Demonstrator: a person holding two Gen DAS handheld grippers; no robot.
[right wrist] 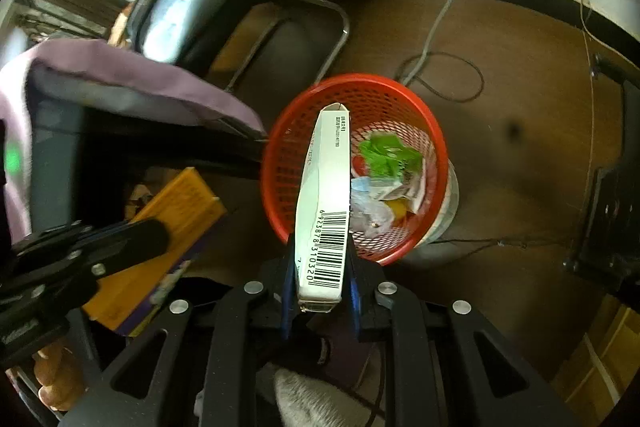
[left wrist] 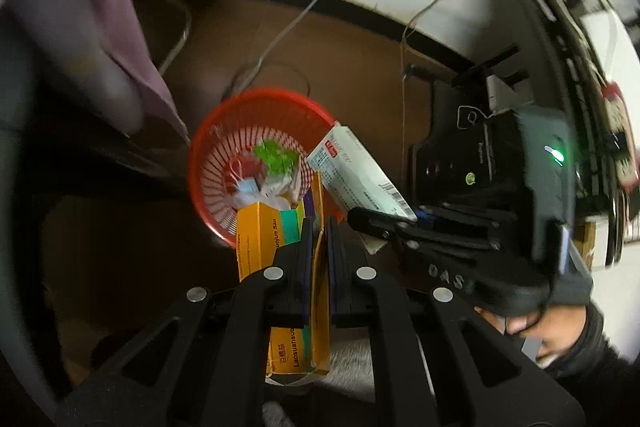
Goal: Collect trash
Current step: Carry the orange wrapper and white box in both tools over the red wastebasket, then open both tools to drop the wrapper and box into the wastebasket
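My left gripper (left wrist: 318, 243) is clamped on the yellow box (left wrist: 260, 239), right gripper (right wrist: 320, 267) on the white box (right wrist: 326, 187). Red basket (right wrist: 400, 87) just ahead, below both; I'd centre over it before letting go.

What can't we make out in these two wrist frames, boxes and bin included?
- Yellow box, left wrist view: its rear panel is hidden by the left gripper; small print is blurred.
- White box, right wrist view: its broad faces are turned edge-on, its base sits behind the right gripper.
- Red basket: the white box covers part of its contents; the crumpled items are too small to identify.
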